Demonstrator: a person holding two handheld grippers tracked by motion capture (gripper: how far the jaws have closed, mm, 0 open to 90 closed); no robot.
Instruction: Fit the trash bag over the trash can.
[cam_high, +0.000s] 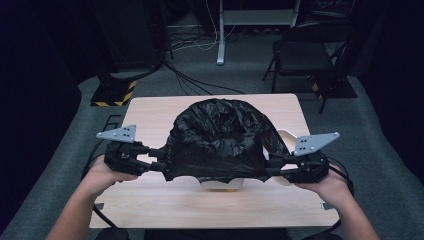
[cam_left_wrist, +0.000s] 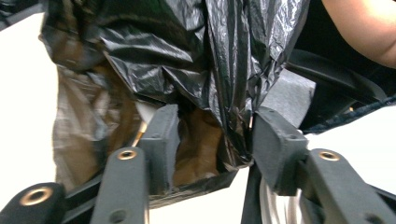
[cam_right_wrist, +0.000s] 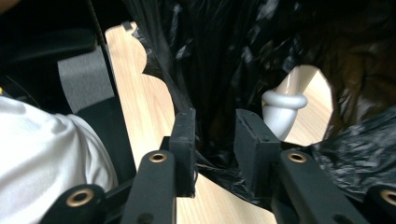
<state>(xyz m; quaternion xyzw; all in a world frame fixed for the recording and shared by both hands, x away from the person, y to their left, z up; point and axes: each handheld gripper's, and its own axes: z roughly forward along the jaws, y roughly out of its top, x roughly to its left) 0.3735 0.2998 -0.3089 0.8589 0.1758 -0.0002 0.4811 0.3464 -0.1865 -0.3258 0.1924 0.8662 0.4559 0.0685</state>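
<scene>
A black plastic bag (cam_high: 220, 137) sits over a white bin (cam_high: 222, 185) near the middle of the wooden table (cam_high: 165, 200), its film bunched and puffed up so that the bin's near rim alone peeks out below the hem. The bag appears to be in the course of being fitted as a liner; its mouth is pulled sideways between the two claws, probably to spread it over the rim. The left gripper (cam_high: 164, 165) has the bag's left edge lying between its jaws; in the left gripper view (cam_left_wrist: 208, 140) the jaws stand partly apart with film draped between them, one fold lying against the right-hand jaw, and no firm pinch can be made out. The right gripper (cam_high: 268, 167) meets the right edge; in its own view (cam_right_wrist: 215, 135) the jaws also stand apart with film gathered low between them. The bin's rolled white rim (cam_right_wrist: 284, 100) shows through a gap in the film. What the bin or bag contains cannot be seen.
</scene>
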